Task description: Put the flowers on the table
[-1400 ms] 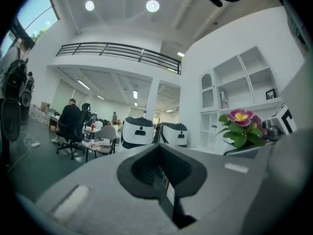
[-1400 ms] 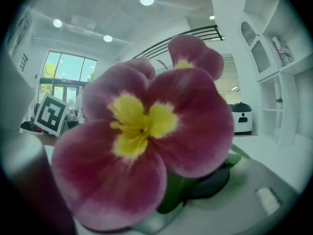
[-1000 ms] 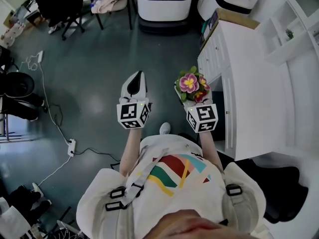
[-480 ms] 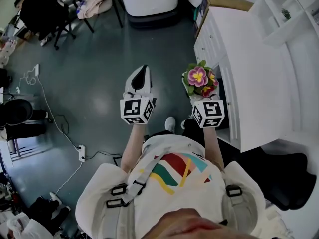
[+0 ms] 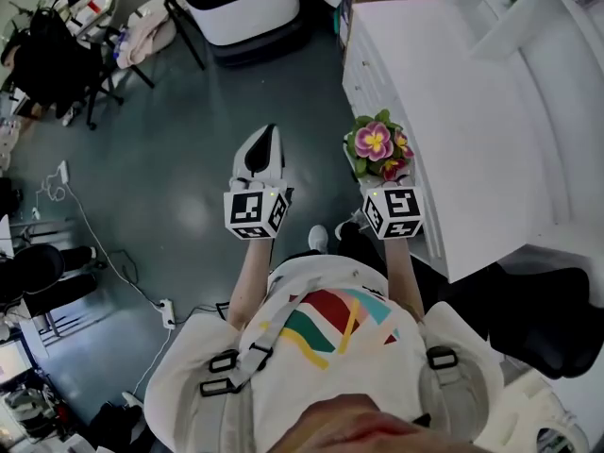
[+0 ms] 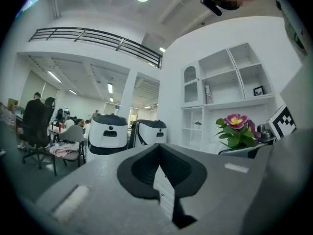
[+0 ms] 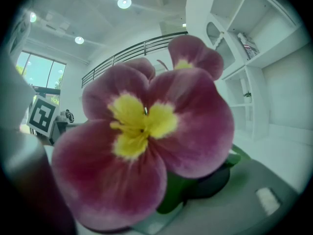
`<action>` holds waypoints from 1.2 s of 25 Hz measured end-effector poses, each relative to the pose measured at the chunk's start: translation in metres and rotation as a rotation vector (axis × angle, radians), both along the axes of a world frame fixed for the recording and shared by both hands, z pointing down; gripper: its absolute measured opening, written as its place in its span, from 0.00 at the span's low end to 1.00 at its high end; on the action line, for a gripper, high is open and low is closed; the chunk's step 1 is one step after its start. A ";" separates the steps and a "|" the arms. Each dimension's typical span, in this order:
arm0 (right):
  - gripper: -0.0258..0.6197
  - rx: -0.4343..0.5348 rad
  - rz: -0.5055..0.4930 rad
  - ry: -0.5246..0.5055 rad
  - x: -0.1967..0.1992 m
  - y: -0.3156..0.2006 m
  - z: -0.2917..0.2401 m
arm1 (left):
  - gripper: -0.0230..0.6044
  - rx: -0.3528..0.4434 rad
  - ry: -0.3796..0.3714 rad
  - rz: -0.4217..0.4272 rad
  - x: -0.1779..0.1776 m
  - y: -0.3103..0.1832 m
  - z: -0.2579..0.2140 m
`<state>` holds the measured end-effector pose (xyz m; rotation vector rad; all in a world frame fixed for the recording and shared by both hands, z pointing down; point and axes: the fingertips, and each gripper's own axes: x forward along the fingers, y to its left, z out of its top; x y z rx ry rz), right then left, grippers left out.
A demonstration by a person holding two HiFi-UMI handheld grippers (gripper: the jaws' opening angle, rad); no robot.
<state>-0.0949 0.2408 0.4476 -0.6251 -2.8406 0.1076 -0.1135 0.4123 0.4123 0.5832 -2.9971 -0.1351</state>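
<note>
1. Compared with a second ago, the table (image 5: pixel 472 121) has swung much closer in the head view. The flowers (image 5: pixel 376 145) now sit right at its near edge, roughly over the drawer fronts and not properly over the top yet.
2. The right gripper (image 5: pixel 382 181) is clamped on the base of the flowers, somewhere under the leaves. In its own view the bloom (image 7: pixel 142 131) fills everything, so I can't see the exact grip.
3. The left gripper (image 5: pixel 264 140) has its jaws pressed together with nothing in them. It's out over the floor, well apart from the table.
4. For the step in hand, I'd carry the flowers further right until they're clearly over bare tabletop. Setting them on the lip looks like asking for a tumble.
5. Keep them upright on the way down, since they look top-heavy.
6. Lower until the base sits flat, and only then let the jaws open. Pull back low and straight so the leaves don't snag.
7. The left one has no job here, so just keep it out of the way.
</note>
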 end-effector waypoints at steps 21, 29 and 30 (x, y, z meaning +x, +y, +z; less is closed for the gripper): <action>0.57 0.016 0.562 0.015 -0.008 -0.309 0.011 | 0.04 -0.025 -0.058 0.590 -0.096 -0.353 0.004; 0.57 0.013 0.819 0.021 0.031 -0.377 0.006 | 0.04 0.002 -0.071 0.830 -0.089 -0.451 -0.005; 0.57 0.016 0.858 0.018 0.035 -0.384 0.004 | 0.04 0.010 -0.078 0.871 -0.087 -0.464 -0.009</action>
